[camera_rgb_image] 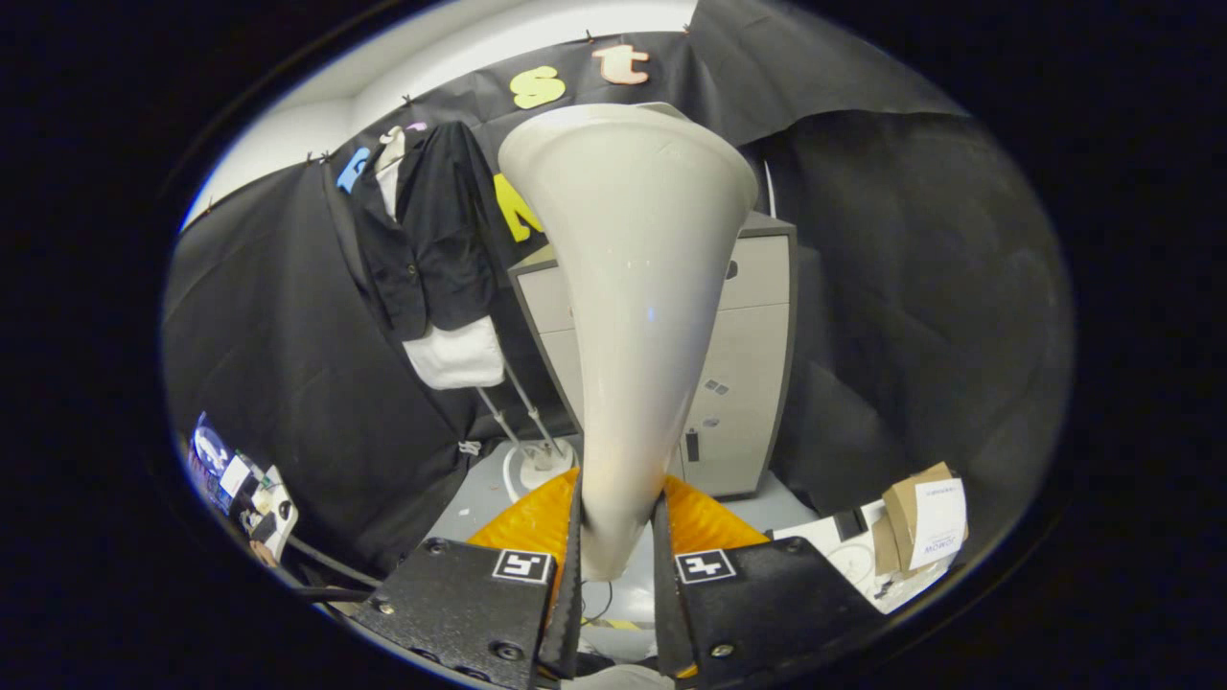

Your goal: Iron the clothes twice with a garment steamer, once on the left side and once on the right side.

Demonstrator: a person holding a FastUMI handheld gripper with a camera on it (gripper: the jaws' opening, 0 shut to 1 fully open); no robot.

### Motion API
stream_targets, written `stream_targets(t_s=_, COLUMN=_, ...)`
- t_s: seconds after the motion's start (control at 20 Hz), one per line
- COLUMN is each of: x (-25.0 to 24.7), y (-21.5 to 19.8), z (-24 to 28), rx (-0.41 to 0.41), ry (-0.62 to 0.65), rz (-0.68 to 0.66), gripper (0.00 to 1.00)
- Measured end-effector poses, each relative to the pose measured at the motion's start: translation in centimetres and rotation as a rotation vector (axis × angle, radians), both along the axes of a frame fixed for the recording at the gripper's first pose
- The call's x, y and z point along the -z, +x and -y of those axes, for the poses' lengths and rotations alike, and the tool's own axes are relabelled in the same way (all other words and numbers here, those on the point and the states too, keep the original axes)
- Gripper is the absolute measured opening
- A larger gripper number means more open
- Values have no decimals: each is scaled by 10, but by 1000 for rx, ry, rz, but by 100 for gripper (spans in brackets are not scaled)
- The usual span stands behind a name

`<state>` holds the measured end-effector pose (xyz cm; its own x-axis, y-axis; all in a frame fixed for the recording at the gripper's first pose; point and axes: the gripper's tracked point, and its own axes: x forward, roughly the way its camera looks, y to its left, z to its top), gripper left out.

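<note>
While the steamer head (628, 287) is clamped by its narrow neck between both fingers of the gripper (618, 575), the dark clothes (427, 225) hang well beyond on a stand, so the approach is judged unfinished and a first pass is still called for.

I looked into a booth walled with draped black cloth (911, 287), pinned up along a white wall and ceiling (316, 115) above it. A tall grey cabinet with drawer fronts (743, 383) stood against the back cloth on a pale grey floor (470, 498). Crumpled brown cardboard with a white paper sheet (925, 522) lay low beside the cabinet.
</note>
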<state>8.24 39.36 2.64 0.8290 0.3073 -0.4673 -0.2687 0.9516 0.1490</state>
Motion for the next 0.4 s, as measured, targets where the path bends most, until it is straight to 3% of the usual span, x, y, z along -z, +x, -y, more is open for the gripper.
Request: stream_targets(t_s=0.4, x=-4, y=0, z=-3, rx=-29, ry=-12, rz=5, gripper=34)
